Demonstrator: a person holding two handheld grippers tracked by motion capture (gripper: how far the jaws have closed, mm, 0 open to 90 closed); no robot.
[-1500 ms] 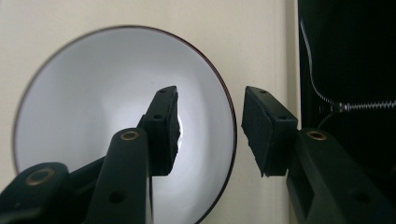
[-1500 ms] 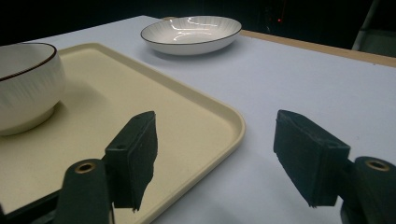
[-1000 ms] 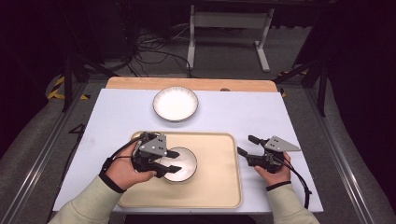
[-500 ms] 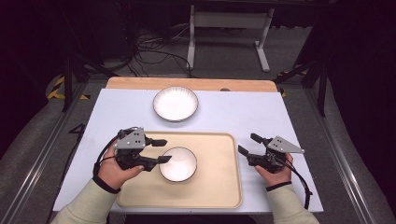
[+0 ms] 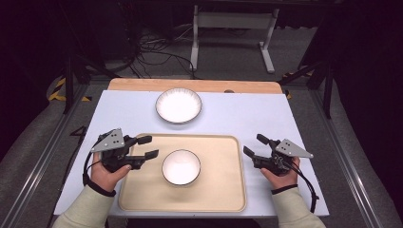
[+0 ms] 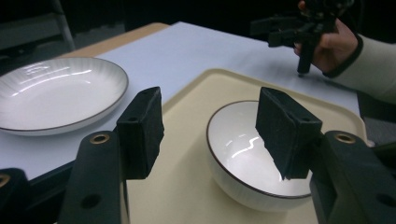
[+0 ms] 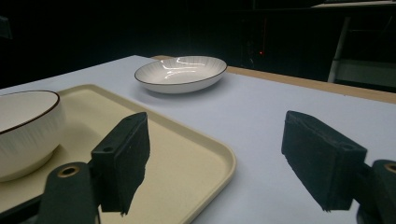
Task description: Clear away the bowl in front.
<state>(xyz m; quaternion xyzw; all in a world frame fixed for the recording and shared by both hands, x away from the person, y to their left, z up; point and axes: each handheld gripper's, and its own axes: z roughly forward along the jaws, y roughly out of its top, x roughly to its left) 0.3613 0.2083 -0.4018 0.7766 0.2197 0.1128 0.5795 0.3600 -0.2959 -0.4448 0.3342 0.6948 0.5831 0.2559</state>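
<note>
White bowl (image 5: 181, 166) sits upright in the beige tray (image 5: 223, 190), roughly at tray centre, dark rim line visible, inside looks empty. Tray lies flat on the white worktop (image 5: 247, 114), at its near edge.

Left tongs (image 5: 148, 147) hang over the tray's left rim, tips pointing at the bowl, just beside it but not touching. Jaws wide apart, nothing between them. In the left gripper view (image 6: 212, 130) the bowl (image 6: 243, 154) shows past the gap, partly behind one pad; no contact seen. Left hand (image 5: 108, 172) grips the handle just off the tray's left side.

Right tongs (image 5: 255, 145) sit off the tray's right rim, over bare worktop, well apart from the bowl. Jaws wide, empty. Right gripper view (image 7: 215, 158) looks across the tray corner (image 7: 201, 154), bowl (image 7: 23, 130) at frame left. Right hand (image 5: 280, 175) is beside the tray's right side.

White plate (image 5: 178, 105) rests on the worktop beyond the tray's far edge, clear of it, empty. A wooden strip (image 5: 199, 85) runs along the worktop's far side, beyond the plate.
</note>
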